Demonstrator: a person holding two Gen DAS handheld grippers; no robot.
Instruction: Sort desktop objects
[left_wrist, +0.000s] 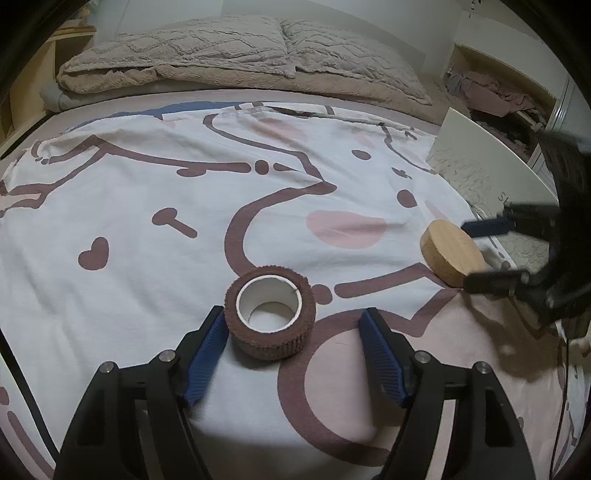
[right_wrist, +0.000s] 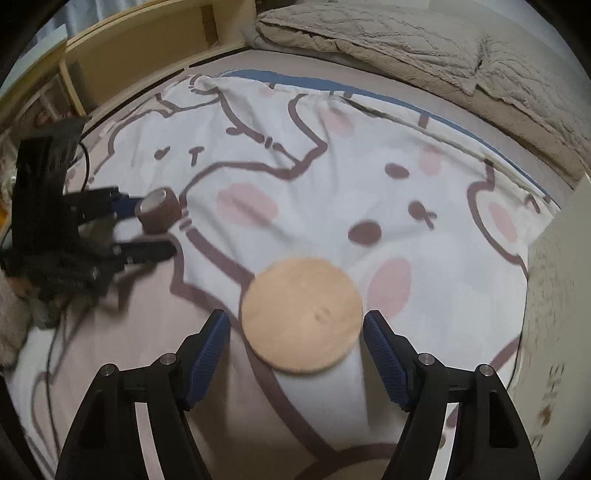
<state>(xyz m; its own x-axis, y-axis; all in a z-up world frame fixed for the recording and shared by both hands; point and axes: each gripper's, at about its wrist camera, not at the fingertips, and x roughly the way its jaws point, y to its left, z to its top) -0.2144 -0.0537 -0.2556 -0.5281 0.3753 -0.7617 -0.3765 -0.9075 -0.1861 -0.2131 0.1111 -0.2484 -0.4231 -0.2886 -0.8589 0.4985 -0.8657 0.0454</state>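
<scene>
1. Tape roll (left_wrist: 270, 316) sits on its end between the jaws of your left gripper (left_wrist: 293, 352), hollow core facing up; the left pad (left_wrist: 207, 360) is right against its brown side, the right pad stands clear of it, so the roll is loose on the sheet, not clamped
2. Your right gripper (right_wrist: 296, 356) also stands released: the wooden disc (right_wrist: 302, 314) lies flat between its blue pads, with a sliver of cloth showing on each side
3. In the left view the disc looks tipped toward the camera, its lower edge near one right finger; I cannot tell whether they touch
4. Both things rest on the printed sheet (left_wrist: 147, 206), well apart, each lined up with its own tool, which I judge suits one grasp per hand
5. A white box (left_wrist: 480, 155) stands at the sheet's right edge, just beyond the disc; it may be a sorting bin, though its inside is hidden
</scene>
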